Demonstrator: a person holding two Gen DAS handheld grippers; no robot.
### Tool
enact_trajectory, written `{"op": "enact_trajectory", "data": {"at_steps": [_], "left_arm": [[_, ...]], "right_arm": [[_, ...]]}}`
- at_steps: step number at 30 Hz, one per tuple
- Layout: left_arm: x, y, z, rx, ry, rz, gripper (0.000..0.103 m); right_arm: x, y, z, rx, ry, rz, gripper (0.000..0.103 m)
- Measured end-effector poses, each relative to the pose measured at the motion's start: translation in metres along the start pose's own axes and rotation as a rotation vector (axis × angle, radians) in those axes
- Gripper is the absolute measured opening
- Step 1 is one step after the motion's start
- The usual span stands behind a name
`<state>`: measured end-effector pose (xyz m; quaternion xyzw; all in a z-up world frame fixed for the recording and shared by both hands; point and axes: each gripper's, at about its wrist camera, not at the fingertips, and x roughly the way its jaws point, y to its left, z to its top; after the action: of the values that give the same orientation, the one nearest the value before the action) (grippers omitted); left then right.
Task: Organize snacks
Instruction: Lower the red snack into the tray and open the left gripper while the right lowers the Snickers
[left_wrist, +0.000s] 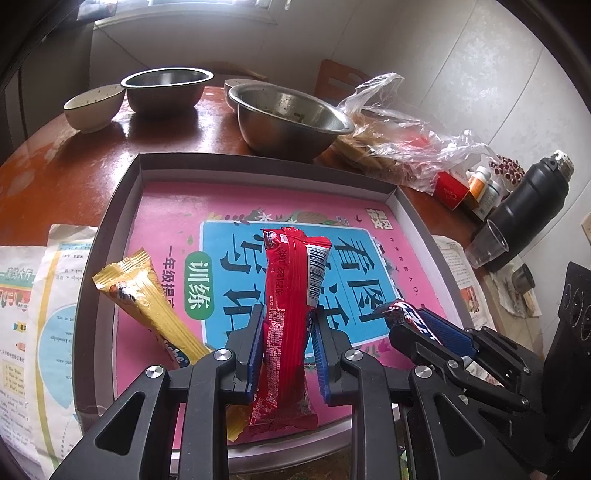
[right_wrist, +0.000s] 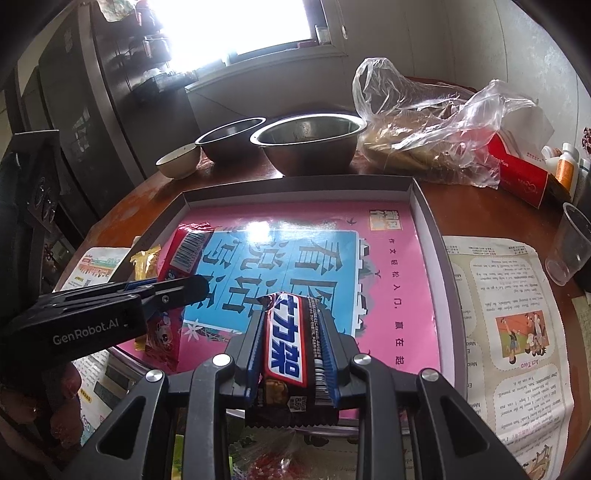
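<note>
While over the grey tray (left_wrist: 122, 206) | left gripper (left_wrist: 284, 354) clamping red snack pack (left_wrist: 291, 295), long axis pointing away along fingers | right gripper (right_wrist: 291, 354) clamping black chocolate bar (right_wrist: 288, 343), lengthwise too | yellow snack (left_wrist: 147, 302) lying in tray, left

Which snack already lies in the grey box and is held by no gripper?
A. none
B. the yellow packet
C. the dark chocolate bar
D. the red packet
B: the yellow packet lies loose in the grey box, while the left gripper clamps the red packet and the right gripper clamps the dark chocolate bar.
</note>
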<state>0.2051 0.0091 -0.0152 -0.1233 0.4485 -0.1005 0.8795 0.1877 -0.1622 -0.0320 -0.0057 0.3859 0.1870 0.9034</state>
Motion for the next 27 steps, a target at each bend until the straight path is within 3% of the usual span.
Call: {"op": "enact_trajectory", "data": {"at_steps": [21, 27], "left_arm": [[0.003, -0.0023, -0.0044, 0.01, 0.022, 0.027, 0.025], [0.0003, -0.002, -0.0055, 0.009, 0.018, 0.032, 0.035]], "right_arm": [[-0.0012, -0.0028, 0.0015, 0.004, -0.007, -0.019, 0.03], [-0.0037, -0.0034, 0.0, 0.007, -0.004, -0.02, 0.03]]}}
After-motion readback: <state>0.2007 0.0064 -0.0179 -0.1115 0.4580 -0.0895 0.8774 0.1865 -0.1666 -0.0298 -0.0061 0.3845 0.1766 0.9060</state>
